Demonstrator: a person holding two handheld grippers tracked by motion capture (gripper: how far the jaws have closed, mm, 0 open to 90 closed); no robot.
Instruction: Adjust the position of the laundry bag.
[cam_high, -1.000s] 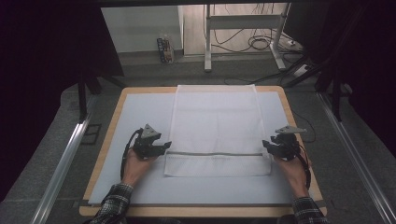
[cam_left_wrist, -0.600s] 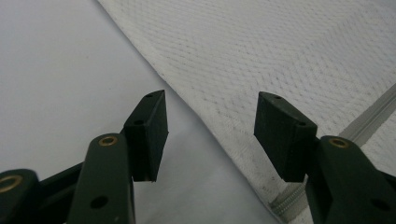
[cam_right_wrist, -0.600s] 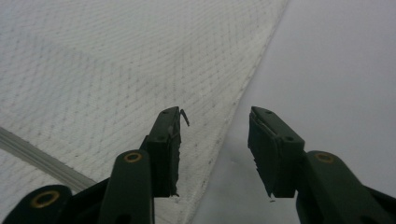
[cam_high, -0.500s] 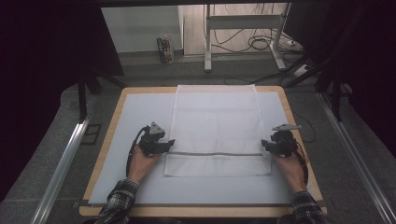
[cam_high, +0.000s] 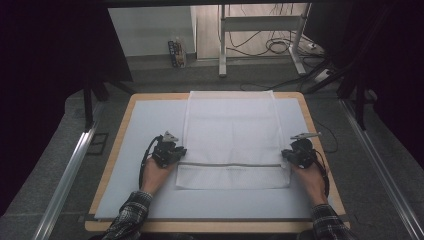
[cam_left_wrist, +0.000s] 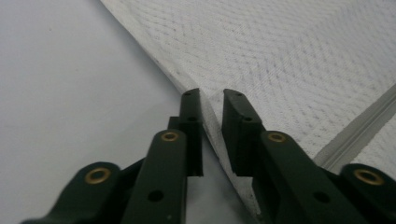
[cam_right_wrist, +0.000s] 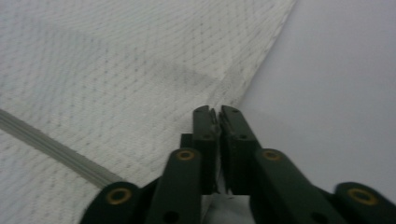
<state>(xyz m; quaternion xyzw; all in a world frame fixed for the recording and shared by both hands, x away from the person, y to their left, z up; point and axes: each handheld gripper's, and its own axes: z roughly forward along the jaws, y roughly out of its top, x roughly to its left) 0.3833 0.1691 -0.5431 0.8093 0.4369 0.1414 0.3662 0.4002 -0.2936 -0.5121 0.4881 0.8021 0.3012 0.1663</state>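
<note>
A white woven towel (cam_high: 230, 130) lies flat on the pale blue mat (cam_high: 145, 125), with a grey stripe (cam_high: 230, 164) across its near part. My left gripper (cam_high: 179, 150) sits at the towel's left edge, level with the stripe. Its jaws have just been closing, and the towel (cam_left_wrist: 289, 60) edge runs up between them at the left gripper (cam_left_wrist: 212, 95). My right gripper (cam_high: 286, 154) sits at the right edge. Its jaws have also just been closing and now pinch the towel (cam_right_wrist: 116, 70) edge at the right gripper (cam_right_wrist: 216, 112).
The mat covers a wooden table (cam_high: 118, 150). Metal rails (cam_high: 65, 175) run along the floor on both sides. Beyond the far edge stand a white frame's legs (cam_high: 222, 45) and loose cables (cam_high: 280, 45). Bare mat lies left and right of the towel.
The left gripper has slid slightly right, up to the towel's edge. Both hands otherwise stay in place, and the towel lies as before.
</note>
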